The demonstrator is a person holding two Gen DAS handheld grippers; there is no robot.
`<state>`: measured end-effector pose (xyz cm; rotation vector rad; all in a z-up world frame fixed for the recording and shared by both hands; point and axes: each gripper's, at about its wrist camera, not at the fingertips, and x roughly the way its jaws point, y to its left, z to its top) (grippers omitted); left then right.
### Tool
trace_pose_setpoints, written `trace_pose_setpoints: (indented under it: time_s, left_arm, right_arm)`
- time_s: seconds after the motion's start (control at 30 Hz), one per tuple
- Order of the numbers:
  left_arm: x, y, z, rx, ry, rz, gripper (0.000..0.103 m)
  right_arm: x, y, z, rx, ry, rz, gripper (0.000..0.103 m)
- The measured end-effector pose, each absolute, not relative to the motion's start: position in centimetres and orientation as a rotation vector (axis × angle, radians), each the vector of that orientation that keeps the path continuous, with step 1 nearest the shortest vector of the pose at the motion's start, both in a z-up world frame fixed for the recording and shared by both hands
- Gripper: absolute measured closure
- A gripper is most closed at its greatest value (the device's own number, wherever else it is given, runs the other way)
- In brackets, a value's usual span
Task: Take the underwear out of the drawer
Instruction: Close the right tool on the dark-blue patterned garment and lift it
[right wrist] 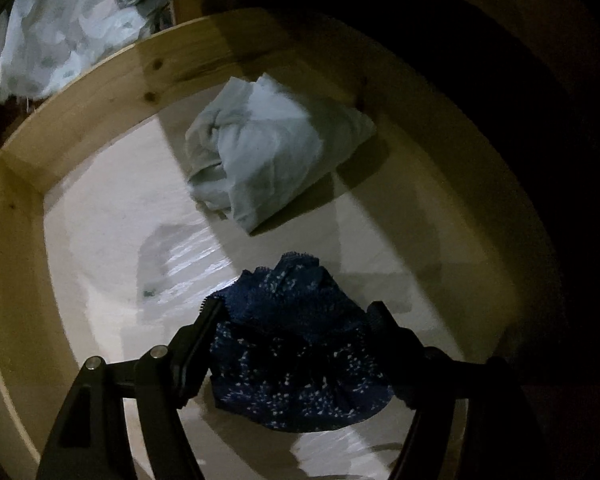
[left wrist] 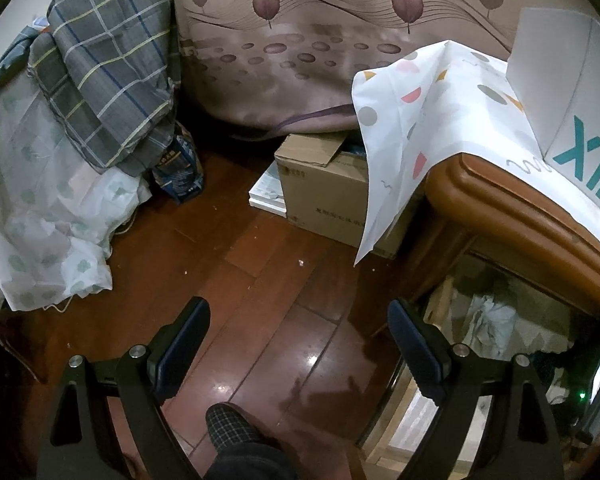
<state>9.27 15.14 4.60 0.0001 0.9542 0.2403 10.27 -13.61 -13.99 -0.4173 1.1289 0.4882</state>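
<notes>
In the right wrist view my right gripper (right wrist: 294, 312) is inside the open wooden drawer (right wrist: 80, 108), its two fingers on either side of dark blue lace underwear (right wrist: 296, 352) bunched between them; whether they press on it I cannot tell. A pale crumpled garment (right wrist: 268, 148) lies farther back on the drawer floor. In the left wrist view my left gripper (left wrist: 298, 312) is open and empty over the wooden floor (left wrist: 240, 264), left of the drawer (left wrist: 500, 320), where the pale garment (left wrist: 492, 320) shows.
A brown cabinet top (left wrist: 512, 196) with a patterned white cloth (left wrist: 420, 120) and a white box (left wrist: 572, 92) overhangs the drawer. A cardboard box (left wrist: 324, 192) stands on the floor ahead. A bed with plaid bedding (left wrist: 100, 80) is at left. A slippered foot (left wrist: 236, 428) is below.
</notes>
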Motion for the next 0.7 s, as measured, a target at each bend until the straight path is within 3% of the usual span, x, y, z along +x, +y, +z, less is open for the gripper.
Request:
trace_pose_setpoints:
  time_s: [0.27, 0.4, 0.53, 0.7]
  left_arm:
    - [9.2, 15.1, 4.5, 0.0, 0.955, 0.235, 0.014]
    - [9.2, 15.2, 4.7, -0.008, 0.954, 0.24, 0.014]
    - [9.1, 14.9, 4.7, -0.004, 0.955, 0.232, 0.014]
    - [8.9, 14.7, 4.7, 0.005, 0.954, 0.218, 0.014]
  right_arm:
    - [9.7, -14.1, -14.0, -0.416, 1.162, 0.522, 0.031]
    - [8.4, -13.1, -13.5, -0.443, 1.165, 0.56, 0.061]
    - [8.0, -12.6, -12.9, -0.465, 1.175, 0.553, 0.071]
    - [7.3, -11.5, -12.1, -0.539, 1.172, 0.506, 0.076]
